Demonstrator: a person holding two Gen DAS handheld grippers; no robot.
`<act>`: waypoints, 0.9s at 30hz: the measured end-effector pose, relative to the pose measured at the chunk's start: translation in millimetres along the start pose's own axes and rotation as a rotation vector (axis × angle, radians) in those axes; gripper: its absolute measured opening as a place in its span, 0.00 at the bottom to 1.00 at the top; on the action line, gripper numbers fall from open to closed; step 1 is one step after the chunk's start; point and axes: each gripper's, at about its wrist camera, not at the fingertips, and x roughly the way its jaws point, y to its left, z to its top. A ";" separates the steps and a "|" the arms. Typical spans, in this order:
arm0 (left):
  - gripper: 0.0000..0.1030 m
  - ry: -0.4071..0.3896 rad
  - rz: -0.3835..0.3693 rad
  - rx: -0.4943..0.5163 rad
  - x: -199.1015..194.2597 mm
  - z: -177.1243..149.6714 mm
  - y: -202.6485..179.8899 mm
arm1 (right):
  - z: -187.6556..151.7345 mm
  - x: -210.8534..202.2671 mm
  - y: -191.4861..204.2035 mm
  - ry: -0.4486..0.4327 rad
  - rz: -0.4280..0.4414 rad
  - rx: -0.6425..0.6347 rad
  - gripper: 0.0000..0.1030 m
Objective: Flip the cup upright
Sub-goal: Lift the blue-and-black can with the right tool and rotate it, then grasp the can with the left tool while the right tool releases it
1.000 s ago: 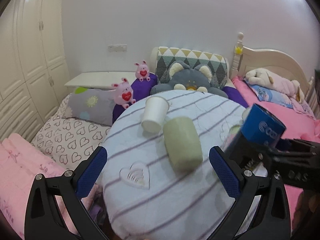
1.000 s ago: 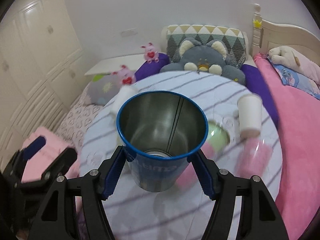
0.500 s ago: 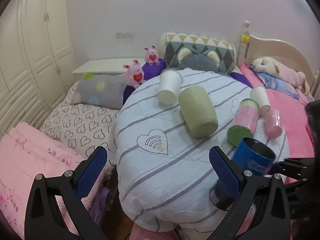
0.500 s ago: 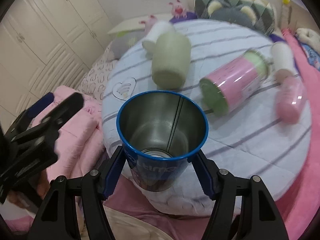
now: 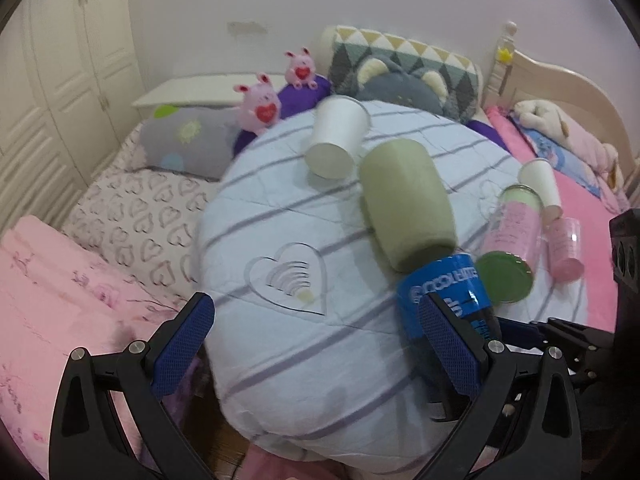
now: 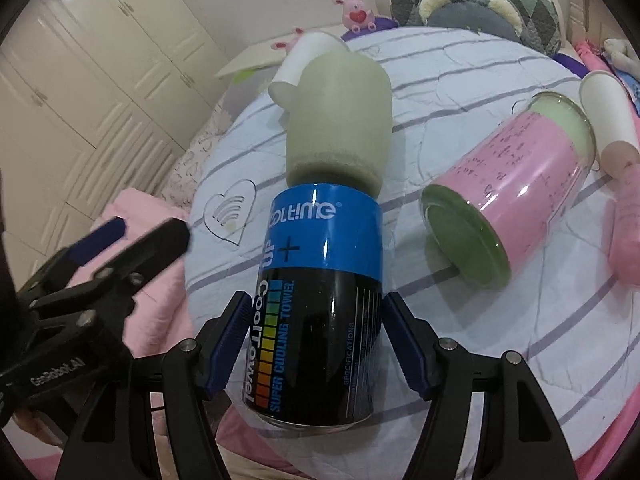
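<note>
My right gripper (image 6: pixel 316 328) is shut on a blue and black metal cup (image 6: pixel 320 292) printed "CoolTowel", held upright at the near edge of a round table (image 6: pixel 460 80) with a striped light-blue cloth. The cup also shows in the left wrist view (image 5: pixel 444 300), behind my left gripper's right finger. My left gripper (image 5: pixel 316 344) is open and empty, hovering above the table's near-left edge. It shows as a black shape at the left of the right wrist view (image 6: pixel 100 256).
On the table lie a pale green cup (image 5: pixel 404 204), a white paper cup (image 5: pixel 336 140), a pink jar with a green lid (image 6: pixel 504 192), a second white paper cup (image 6: pixel 608 116) and a small pink cup (image 5: pixel 564 248). Beds, pillows and plush toys surround the table.
The right gripper has tilted and brought the blue cup over the table's near edge: I saw into its open mouth before, now I see its side. The left gripper shifted closer to the table.
</note>
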 end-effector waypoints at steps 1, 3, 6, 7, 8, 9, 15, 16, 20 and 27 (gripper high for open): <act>1.00 0.009 -0.017 -0.006 0.7 0.7 -2.8 | -2.5 -4.1 -0.2 -0.009 0.010 0.002 0.67; 1.00 0.019 -0.042 -0.017 0.1 1.6 -8.4 | -9.5 -18.7 -2.0 -0.043 0.022 -0.002 0.77; 1.00 0.033 -0.074 -0.026 0.6 2.6 -22.2 | -19.5 -42.6 -4.1 -0.095 -0.018 -0.035 0.79; 1.00 0.046 -0.081 -0.028 2.3 2.5 -28.8 | -23.1 -50.8 -5.0 -0.116 -0.031 -0.047 0.79; 1.00 0.056 -0.084 -0.028 4.0 2.5 -33.6 | -27.0 -60.0 -6.2 -0.134 -0.046 -0.061 0.79; 1.00 0.067 -0.086 -0.026 6.1 2.1 -38.6 | -29.2 -63.9 -8.5 -0.140 -0.052 -0.065 0.79; 1.00 0.162 -0.058 -0.009 29.7 0.9 -70.3 | -43.2 -76.3 -28.4 -0.153 -0.082 -0.067 0.79; 1.00 0.181 -0.046 -0.010 35.1 0.6 -74.4 | -44.1 -75.8 -30.6 -0.155 -0.082 -0.068 0.79; 1.00 0.232 -0.015 -0.001 49.5 1.4 -84.6 | -44.7 -76.3 -42.1 -0.157 -0.073 -0.062 0.79; 0.99 0.247 0.008 -0.006 62.3 5.8 -94.0 | -40.8 -70.7 -54.4 -0.157 -0.086 -0.067 0.79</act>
